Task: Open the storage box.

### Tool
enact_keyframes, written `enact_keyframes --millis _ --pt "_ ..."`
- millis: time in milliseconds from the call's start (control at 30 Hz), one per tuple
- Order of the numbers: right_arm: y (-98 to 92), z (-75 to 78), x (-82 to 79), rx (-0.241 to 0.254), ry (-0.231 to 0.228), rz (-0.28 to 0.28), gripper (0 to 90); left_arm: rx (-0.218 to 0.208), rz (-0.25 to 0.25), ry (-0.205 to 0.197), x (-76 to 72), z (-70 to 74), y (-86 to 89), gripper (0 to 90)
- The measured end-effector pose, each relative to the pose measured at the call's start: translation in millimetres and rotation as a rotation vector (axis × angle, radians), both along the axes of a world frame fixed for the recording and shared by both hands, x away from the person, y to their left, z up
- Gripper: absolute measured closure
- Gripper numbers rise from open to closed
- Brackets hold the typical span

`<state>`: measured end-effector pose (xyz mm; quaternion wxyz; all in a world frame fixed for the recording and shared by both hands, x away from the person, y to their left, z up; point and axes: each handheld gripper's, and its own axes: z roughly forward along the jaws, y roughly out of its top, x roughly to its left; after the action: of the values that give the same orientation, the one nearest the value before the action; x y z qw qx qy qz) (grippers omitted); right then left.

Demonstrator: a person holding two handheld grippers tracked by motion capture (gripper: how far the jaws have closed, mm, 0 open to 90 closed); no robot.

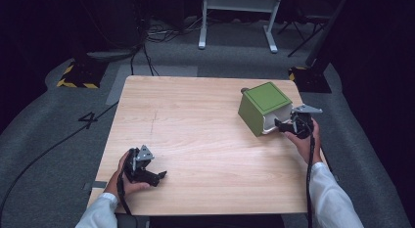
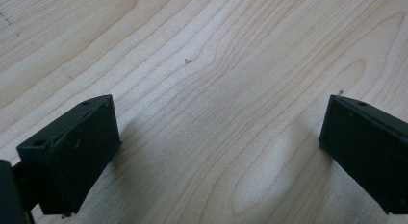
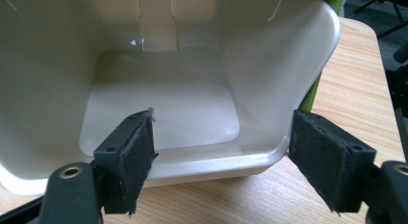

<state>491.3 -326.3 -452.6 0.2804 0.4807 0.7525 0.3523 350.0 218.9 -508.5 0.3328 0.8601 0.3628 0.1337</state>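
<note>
Pale wood grain was seen across the tabletop, with dark floor beyond. Nearest, the left gripper was held low over bare wood, its jaws spread wide and empty. Farther off, at the right edge, the right gripper was held at the mouth of the green box — jaws wide apart, one inside the lip, one outside, nothing clamped. The white inner bin was found empty. It was judged light, stiff and slippery — best taken by its lower rim.
</note>
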Motion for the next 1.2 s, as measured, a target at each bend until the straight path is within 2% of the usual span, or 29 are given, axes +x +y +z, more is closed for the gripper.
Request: enact_keyframes --millis 133,500,767,900,1000,1200 --pt "-3.8 0.0 0.4 0.004 0.018 0.016 24.5 0.0 0.0 0.0 -0.1 0.0 0.0 0.5" --pt "-11.3 2.8 1.1 -0.028 0.081 0.046 23.6 0.001 -0.001 0.0 -0.1 0.0 0.1 0.5" --pt "-14.8 3.9 -4.5 -0.052 0.087 0.059 23.4 0.0 0.0 0.0 -0.2 0.0 0.0 0.5" --pt "-20.7 3.1 -8.9 -0.047 0.094 0.067 22.7 0.005 -0.005 -0.004 -0.3 0.2 0.5 0.5" --pt "-26.5 2.3 -11.3 -0.015 0.117 0.07 20.9 0.007 -0.006 -0.002 -0.3 0.4 0.5 0.5" --pt "-33.9 -0.1 -20.1 -0.027 0.108 0.079 21.2 0.007 -0.006 -0.002 -0.3 0.4 0.5 0.5"
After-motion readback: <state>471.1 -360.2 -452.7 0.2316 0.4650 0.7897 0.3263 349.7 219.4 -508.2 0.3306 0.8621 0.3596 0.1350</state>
